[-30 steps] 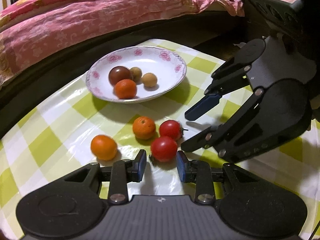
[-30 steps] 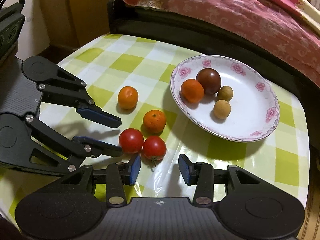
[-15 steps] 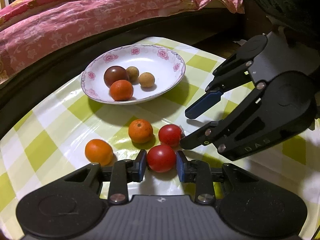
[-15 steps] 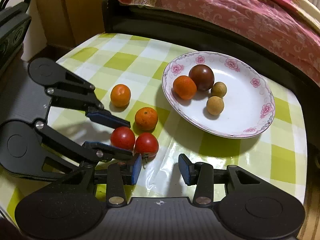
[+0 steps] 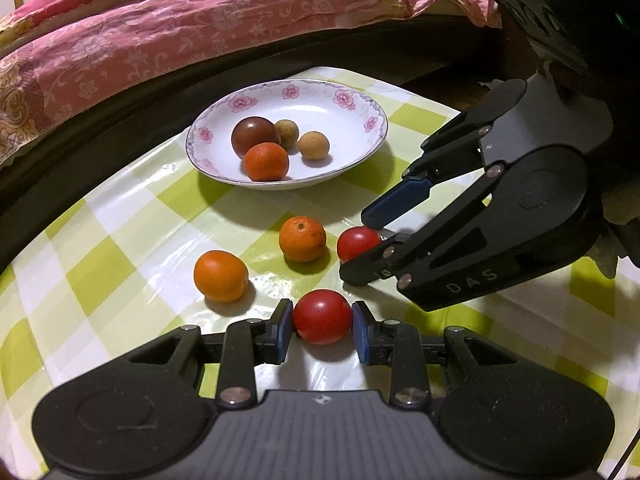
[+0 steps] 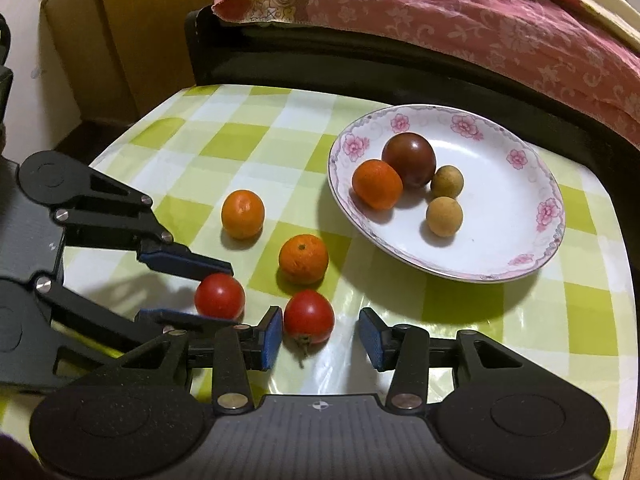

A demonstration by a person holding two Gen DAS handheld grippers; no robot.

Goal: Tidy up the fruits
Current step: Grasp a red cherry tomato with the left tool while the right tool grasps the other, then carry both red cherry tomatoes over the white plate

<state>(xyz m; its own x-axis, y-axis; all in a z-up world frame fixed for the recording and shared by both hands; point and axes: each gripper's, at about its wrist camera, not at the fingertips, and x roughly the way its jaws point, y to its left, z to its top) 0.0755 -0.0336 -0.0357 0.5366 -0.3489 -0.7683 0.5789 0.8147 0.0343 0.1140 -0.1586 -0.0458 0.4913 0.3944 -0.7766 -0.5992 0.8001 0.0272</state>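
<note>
- Checked green-and-white cloth (image 5: 120,240) covers the table, with a bed (image 5: 160,40) in pink covers behind it
- One tomato (image 5: 322,317) sits on the cloth squarely between the pads of my left gripper (image 5: 322,332); both pads look pressed to its sides, so I judge it gripped but not yet lifted
- Round as it is, it has no long axis to line up with; what matters is that it lies dead centre on the gripper's line
- Just beside it, the stemmed tomato (image 6: 309,317) lies inside my right gripper (image 6: 320,336), whose jaws are wide apart: the fruit is against the left pad and well clear of the right one, so I would shift left before closing
- My two grippers cross close here, the left's fingers reaching in just beside the right's left pad, so they could knock together on the lift
- Beyond the tomatoes, two oranges (image 6: 303,259) (image 6: 243,214) wait loose on the cloth
- Farther on and to my right stands the plate (image 6: 556,216), already holding an orange, a dark tomato and two small brown fruits; both tomatoes must travel forward to it, and the right gripper is the nearer
</note>
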